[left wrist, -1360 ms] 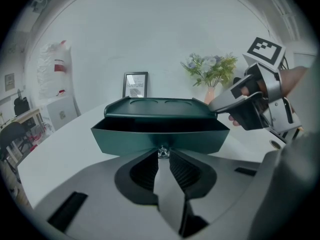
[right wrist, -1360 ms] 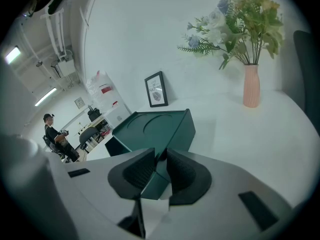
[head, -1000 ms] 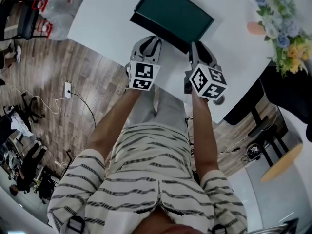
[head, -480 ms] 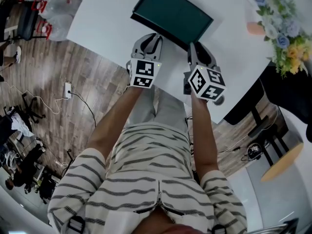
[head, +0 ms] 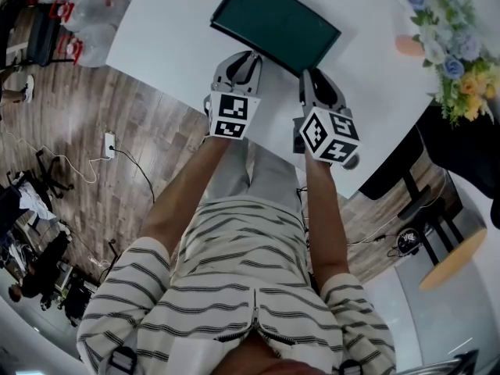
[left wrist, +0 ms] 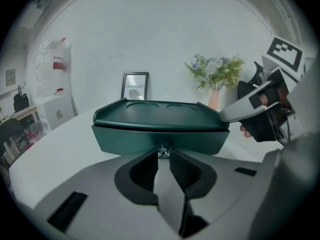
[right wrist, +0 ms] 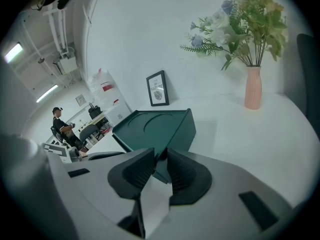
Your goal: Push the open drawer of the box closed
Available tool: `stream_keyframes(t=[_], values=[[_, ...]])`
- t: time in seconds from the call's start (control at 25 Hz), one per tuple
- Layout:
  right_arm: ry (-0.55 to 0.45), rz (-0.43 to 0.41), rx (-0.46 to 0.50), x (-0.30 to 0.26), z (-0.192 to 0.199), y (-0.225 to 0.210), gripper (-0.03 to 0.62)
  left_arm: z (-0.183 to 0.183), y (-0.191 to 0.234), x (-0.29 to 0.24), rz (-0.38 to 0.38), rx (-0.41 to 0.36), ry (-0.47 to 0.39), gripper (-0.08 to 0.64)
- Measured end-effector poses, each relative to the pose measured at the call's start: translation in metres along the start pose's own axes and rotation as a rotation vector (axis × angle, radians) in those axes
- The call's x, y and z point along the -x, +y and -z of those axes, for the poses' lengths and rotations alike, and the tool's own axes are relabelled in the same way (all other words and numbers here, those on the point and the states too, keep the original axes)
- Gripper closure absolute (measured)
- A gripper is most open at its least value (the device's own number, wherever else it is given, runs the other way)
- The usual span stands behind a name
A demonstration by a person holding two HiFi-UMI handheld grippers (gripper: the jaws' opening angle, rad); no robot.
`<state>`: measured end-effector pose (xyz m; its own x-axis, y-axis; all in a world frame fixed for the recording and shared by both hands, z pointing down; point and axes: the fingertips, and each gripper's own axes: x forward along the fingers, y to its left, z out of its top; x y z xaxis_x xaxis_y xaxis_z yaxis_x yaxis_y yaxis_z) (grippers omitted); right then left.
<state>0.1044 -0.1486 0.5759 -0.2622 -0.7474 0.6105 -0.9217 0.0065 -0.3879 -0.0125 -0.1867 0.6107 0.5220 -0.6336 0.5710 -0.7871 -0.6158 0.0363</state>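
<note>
Dark green box [head: 277,23] sits mid-far on the white table [head: 172,22], drawer front [left wrist: 125,140] facing the near edge and looking about flush. Left gripper [head: 248,59] is at that front, jaws slightly spread with the small metal knob [left wrist: 162,152] between the tips. Right gripper [head: 310,76] is at the box's near right corner, jaws spread, nothing pinched.
</note>
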Motion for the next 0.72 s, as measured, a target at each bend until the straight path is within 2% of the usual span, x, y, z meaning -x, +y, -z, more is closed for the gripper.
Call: stream_keyframes(t=[0.72], values=[[0.007, -0.001, 0.012, 0.0000, 0.0002, 0.0014, 0.499, -0.0052, 0.0009, -0.0071, 0.005, 0.021, -0.003, 0.489]])
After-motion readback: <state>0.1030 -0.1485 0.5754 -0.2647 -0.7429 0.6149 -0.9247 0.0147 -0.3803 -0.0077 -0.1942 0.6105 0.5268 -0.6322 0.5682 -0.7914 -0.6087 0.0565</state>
